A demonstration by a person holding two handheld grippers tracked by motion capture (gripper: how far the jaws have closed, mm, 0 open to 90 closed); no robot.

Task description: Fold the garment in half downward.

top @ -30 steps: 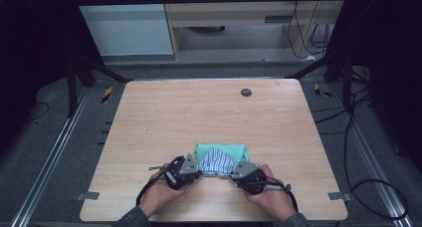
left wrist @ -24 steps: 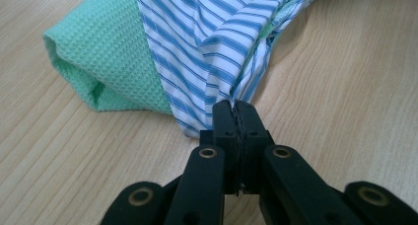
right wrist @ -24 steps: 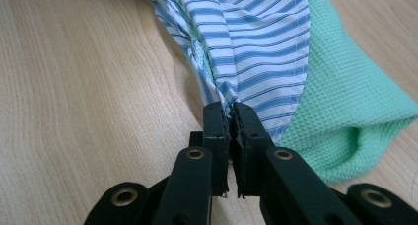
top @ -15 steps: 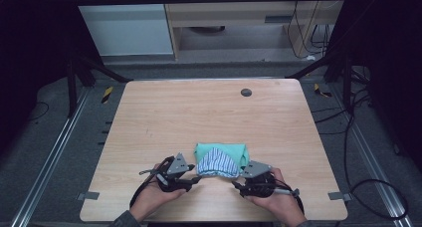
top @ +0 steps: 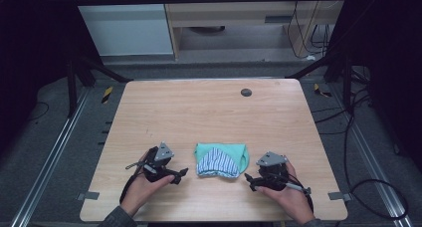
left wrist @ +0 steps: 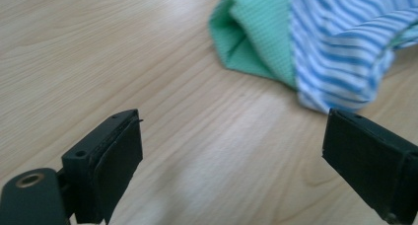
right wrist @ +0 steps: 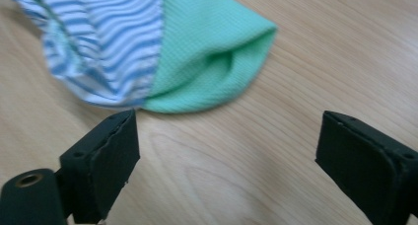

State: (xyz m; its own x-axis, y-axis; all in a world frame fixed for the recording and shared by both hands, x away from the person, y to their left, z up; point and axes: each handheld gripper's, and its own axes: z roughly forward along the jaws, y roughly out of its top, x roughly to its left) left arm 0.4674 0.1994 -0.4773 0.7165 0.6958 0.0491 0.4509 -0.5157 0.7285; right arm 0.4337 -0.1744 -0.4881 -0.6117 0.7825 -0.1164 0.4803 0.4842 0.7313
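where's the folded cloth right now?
High view: the folded cloth lies on the table near its front edge, between the left gripper and right gripper, touching neither.

The high view looks forward and down from above the near edge of the surface [top: 209, 112]. Both gripper views sit low and close, facing the folded cloth [top: 221, 160] from opposite sides; all three share it

left claw [top: 183, 172]: jaws just opened, empty | right claw [top: 250, 179]: same
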